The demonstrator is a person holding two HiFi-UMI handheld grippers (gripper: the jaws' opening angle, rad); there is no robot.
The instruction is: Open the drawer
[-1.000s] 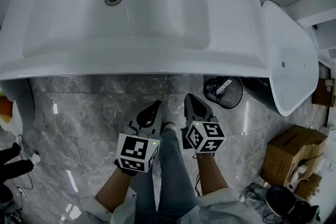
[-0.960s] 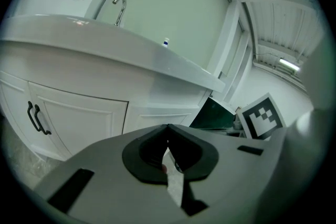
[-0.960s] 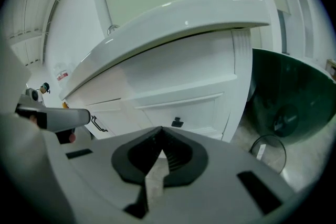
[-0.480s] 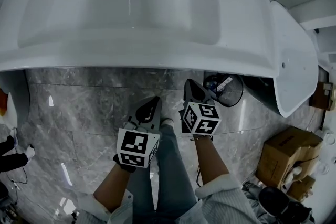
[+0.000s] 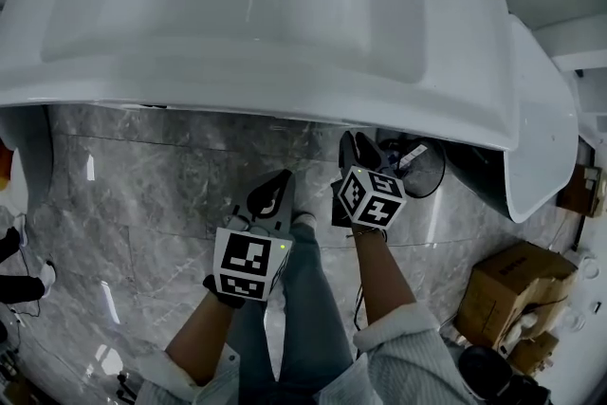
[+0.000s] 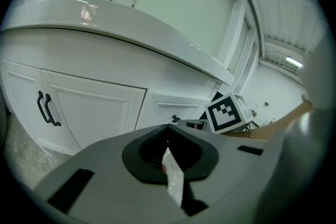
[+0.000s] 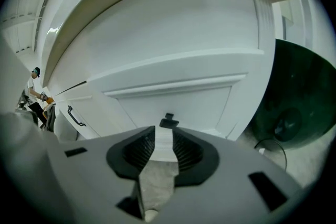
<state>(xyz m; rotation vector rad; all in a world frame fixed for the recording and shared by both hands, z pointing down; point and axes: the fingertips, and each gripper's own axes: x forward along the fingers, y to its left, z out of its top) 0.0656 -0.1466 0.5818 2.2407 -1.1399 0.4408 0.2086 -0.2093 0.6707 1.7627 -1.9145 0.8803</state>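
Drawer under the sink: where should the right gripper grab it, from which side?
Grip the small black knob on the drawer front, straight in from the front, a jaw on each side: it is the only part standing proud of the flat panel. The right gripper has just been opening its jaws, empty, with the knob dead ahead.

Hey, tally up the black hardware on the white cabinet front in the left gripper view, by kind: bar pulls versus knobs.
bar pulls: 2
knob: 1
Total: 3
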